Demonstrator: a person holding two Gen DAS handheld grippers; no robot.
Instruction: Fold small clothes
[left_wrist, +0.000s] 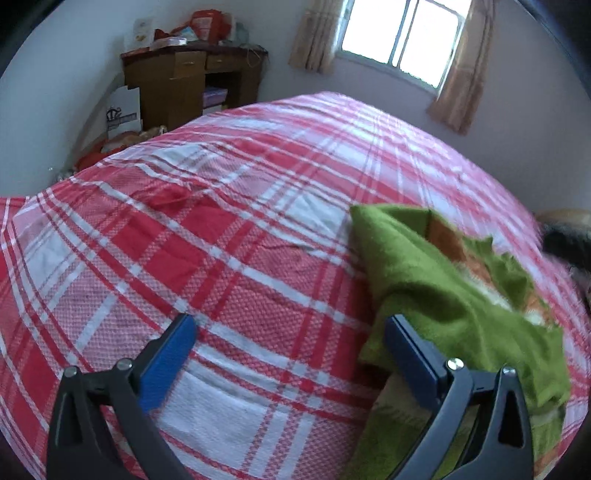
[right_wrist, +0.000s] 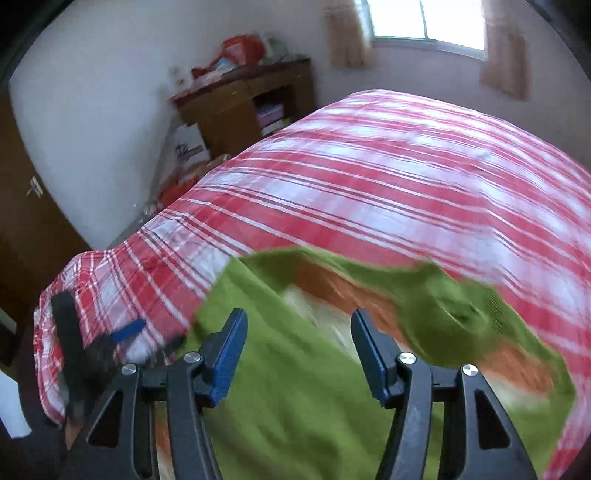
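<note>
Left wrist: left claw (left_wrist: 290, 341) wide open | right claw (right_wrist: 299, 332) open above green garment (right_wrist: 288, 387)

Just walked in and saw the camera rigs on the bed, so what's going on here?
A person with a handheld gripper in each hand is folding a small green garment on a bed with a red plaid sheet. Both sets of jaws are open and holding nothing. The right gripper hangs over the garment, which lies rumpled with an orange and white lining showing. The left gripper is at the garment's left edge, mostly over bare sheet. The right view is blurred.
</note>
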